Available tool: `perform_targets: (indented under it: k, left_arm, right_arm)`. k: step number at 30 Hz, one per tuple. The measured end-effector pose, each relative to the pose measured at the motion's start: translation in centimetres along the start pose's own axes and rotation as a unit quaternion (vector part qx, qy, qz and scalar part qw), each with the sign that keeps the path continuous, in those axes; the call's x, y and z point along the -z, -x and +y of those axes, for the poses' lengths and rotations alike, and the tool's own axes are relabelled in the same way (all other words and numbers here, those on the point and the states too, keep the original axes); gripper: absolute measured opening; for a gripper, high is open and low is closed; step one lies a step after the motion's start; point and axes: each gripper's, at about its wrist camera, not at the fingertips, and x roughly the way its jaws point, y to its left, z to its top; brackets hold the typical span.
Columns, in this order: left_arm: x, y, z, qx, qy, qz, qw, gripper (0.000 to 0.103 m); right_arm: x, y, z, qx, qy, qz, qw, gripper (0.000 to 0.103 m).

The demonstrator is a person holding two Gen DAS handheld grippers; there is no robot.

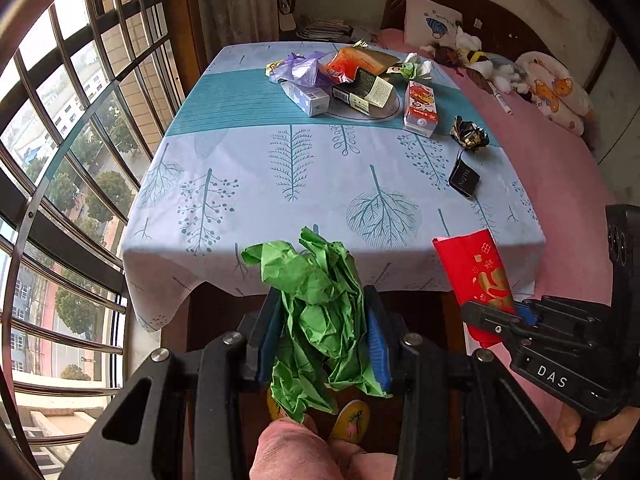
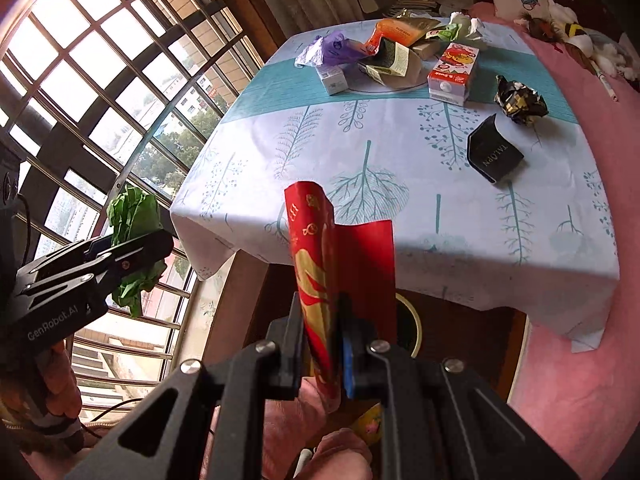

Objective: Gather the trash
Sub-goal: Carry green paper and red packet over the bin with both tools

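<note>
Trash in both of my grippers, held off the near edge of the counter. My left gripper has its jaws closed on a crumpled green paper, which bulges above the pads and hangs below them; from the right wrist view the same gripper shows at the left, in front of the barred window. My right gripper has its jaws pressed flat on a red envelope with gold print, standing upright between the pads; from the left wrist view that gripper and its envelope sit at the right, well apart from the green paper.

Uncollected trash on the counter's tree-patterned cloth: at the far end a heap with a purple plastic bag, an orange packet, a small white box and a dark folded carton; just beside it, a red-and-white drink carton. Nearer, toward the right edge, a crumpled black-and-gold wrapper and a black folded card, near each other but apart.

To the right of the counter, a bed with a pink sheet bearing soft toys
</note>
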Motion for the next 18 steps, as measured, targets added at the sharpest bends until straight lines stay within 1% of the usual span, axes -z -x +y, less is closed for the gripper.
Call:
perform_targets:
  k: [5,9,14,18]
  left_arm:
    - [3.5,-2.6,0.8,0.006,0.008,0.010,0.9999,0.037]
    - [6.4,-6.9,1.7,0.005,0.021,0.038,0.9990,0.037]
    - [10.0,-11.8,2.8,-0.003,0.029,0.057,0.9979,0.037]
    - [12.1,-16.1,3.7,-0.005,0.037,0.076,0.9964,0.037]
  right_arm:
    - [3.4,-2.7,0.1,0.015,-0.021,0.027,0.999,0.014]
    - [5.8,-6.6,0.1,0.034,-0.028,0.053,0.998,0.014]
    - [8.3,-12.4,-0.7,0.053,-0.048,0.084,0.994,0.014]
    - [10.0,-16.5,-1.3,0.057,-0.059,0.104,0.991,0.015]
